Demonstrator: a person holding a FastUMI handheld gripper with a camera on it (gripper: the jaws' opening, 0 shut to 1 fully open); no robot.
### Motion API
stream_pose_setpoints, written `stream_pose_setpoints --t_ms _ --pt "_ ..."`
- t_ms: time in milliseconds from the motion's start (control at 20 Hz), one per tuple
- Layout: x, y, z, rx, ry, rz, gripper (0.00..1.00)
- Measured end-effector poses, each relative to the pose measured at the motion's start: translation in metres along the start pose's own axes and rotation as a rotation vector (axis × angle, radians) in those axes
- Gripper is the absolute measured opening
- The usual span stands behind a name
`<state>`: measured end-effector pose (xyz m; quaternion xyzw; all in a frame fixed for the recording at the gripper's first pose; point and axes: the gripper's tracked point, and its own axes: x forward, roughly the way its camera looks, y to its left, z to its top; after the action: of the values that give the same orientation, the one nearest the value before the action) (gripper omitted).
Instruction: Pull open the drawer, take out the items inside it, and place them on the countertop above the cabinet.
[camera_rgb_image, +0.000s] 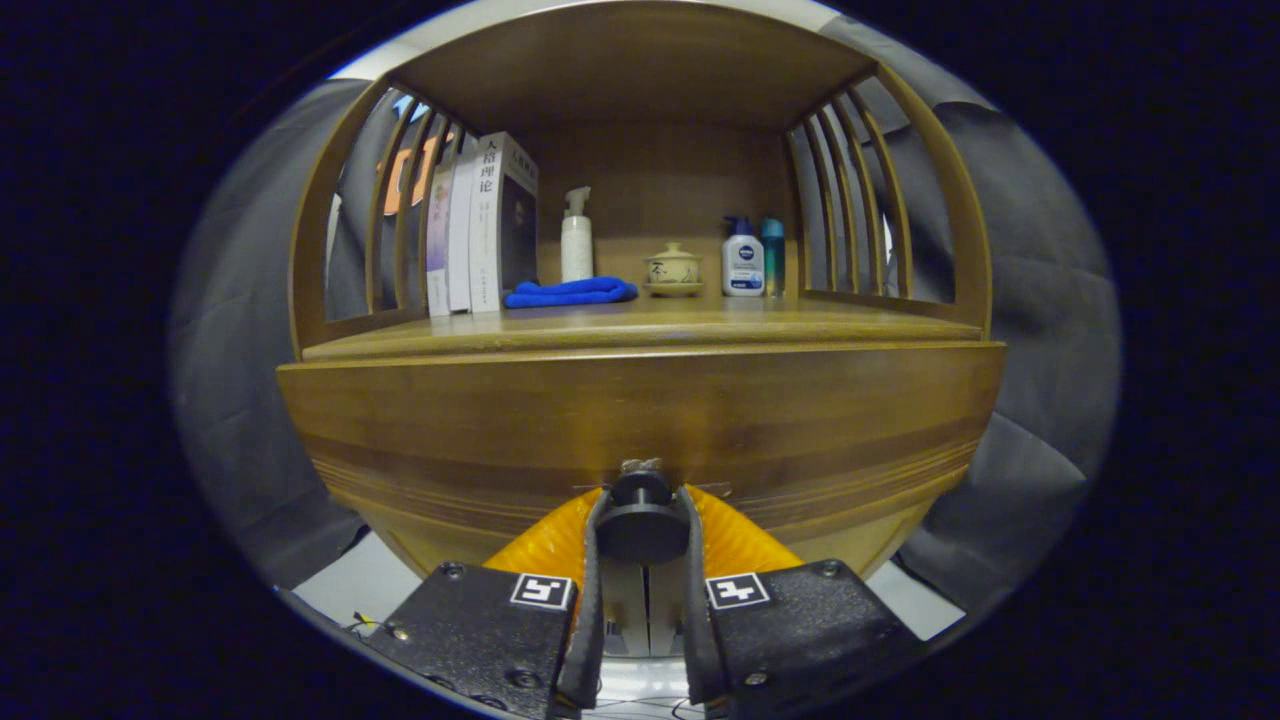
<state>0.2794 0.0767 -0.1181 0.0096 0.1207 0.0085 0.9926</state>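
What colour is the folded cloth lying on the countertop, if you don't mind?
Bright blue: the folded cloth shows best in the gripper view, beyond the fingers.

Camera rides on the tool (641, 520), looking straight ahead along its fingers, super close to the drawer front (640, 420), low and level with its knob (641, 515). The bench (640, 325) sits just above, farther back.

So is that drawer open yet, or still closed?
Cannot tell for sure. The drawer front fills the view head-on, so no gap shows. The tongs are shut on its knob, fingers pressing both sides.
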Motion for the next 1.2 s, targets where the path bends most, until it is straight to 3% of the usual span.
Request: stream_pose_setpoints --t_ms 1200 --pt "-0.135 -0.009 -0.052 -0.04 0.016 0.011 0.36"
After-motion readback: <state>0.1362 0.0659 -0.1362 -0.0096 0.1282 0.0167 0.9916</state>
